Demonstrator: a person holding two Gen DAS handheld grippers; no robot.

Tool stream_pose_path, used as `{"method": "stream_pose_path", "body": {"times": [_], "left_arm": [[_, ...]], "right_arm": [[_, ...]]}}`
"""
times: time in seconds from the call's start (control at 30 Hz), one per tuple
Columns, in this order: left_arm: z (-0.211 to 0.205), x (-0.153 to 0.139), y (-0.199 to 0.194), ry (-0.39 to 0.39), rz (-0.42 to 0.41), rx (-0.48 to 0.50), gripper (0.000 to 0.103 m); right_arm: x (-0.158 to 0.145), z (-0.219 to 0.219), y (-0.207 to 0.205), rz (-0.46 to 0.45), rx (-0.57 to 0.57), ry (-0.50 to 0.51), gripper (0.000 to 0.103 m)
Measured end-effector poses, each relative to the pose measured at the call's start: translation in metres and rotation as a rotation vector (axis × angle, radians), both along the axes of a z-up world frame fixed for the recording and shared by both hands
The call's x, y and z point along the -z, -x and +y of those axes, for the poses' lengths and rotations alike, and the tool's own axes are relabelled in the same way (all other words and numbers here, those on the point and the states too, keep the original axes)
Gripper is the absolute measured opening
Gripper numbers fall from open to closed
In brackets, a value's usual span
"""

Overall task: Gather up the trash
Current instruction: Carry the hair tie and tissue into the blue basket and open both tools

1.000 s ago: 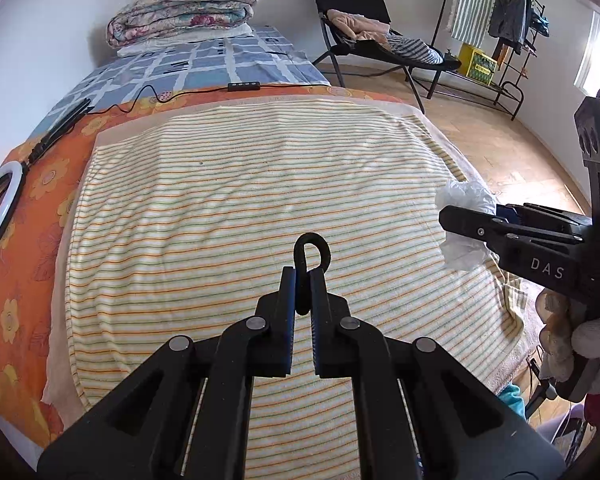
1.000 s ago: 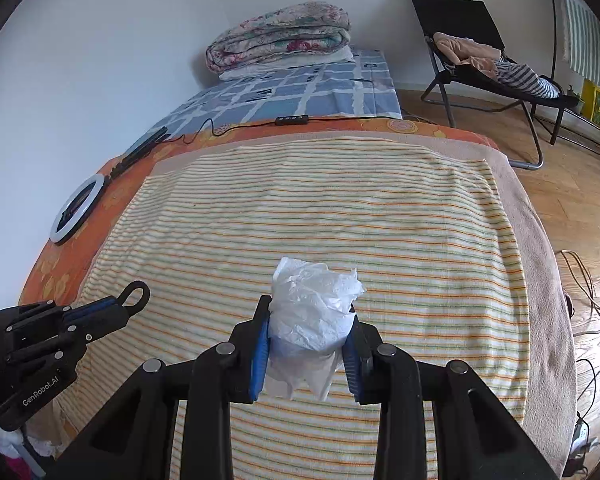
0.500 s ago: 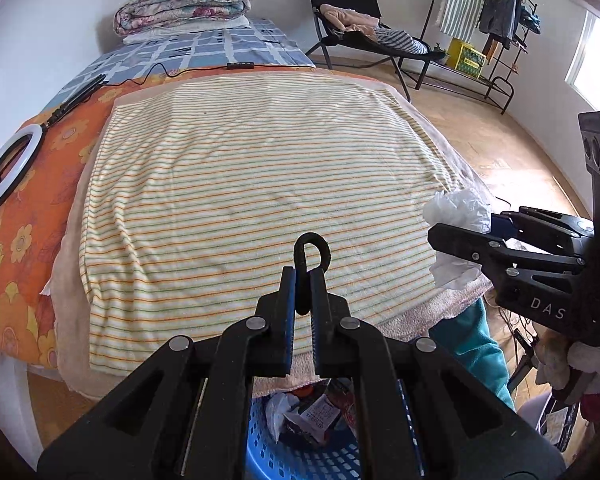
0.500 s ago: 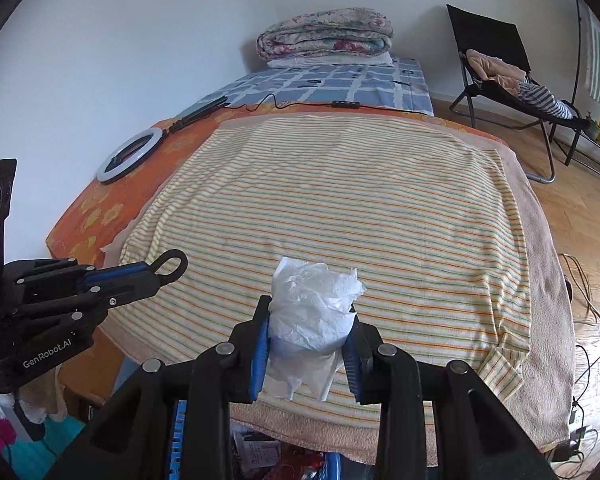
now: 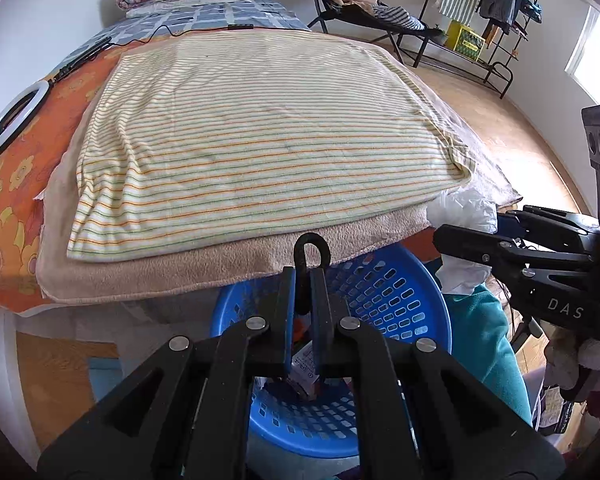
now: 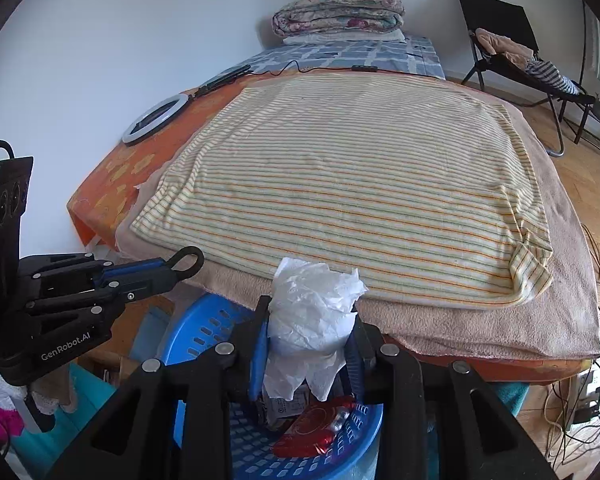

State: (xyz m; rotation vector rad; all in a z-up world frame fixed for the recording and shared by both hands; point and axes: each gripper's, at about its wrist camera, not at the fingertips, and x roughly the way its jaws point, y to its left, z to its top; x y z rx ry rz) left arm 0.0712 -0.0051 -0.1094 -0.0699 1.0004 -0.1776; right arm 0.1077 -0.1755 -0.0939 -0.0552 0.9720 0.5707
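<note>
Opening R gripper (image 6: 306,340) w/ tissue wad (image 6: 312,316) between, over basket (image 6: 204,328); L gripper (image 5: 303,300) closed.

the blue basket (image 6: 204,332) is glossy perforated plastic. the crumpled white wrapper (image 6: 312,312) looks like thin, crinkly plastic film. the striped sheet (image 5: 260,128) is soft matt cloth over a fuzzy beige towel (image 5: 180,268). each claw is matt black plastic with shiny metal rivets; the floor (image 5: 512,128) is wood.
</note>
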Motion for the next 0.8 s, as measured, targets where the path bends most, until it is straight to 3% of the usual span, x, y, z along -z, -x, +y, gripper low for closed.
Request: {"method": "stream_pose_path", "body": {"times": [0.8], "left_arm": [[-0.004,0.055,0.019,-0.055,0.117,0.007,0.005]], "right_arm": [[0.060,0.005,0.035,0.127,-0.006,0.050,0.037]]}}
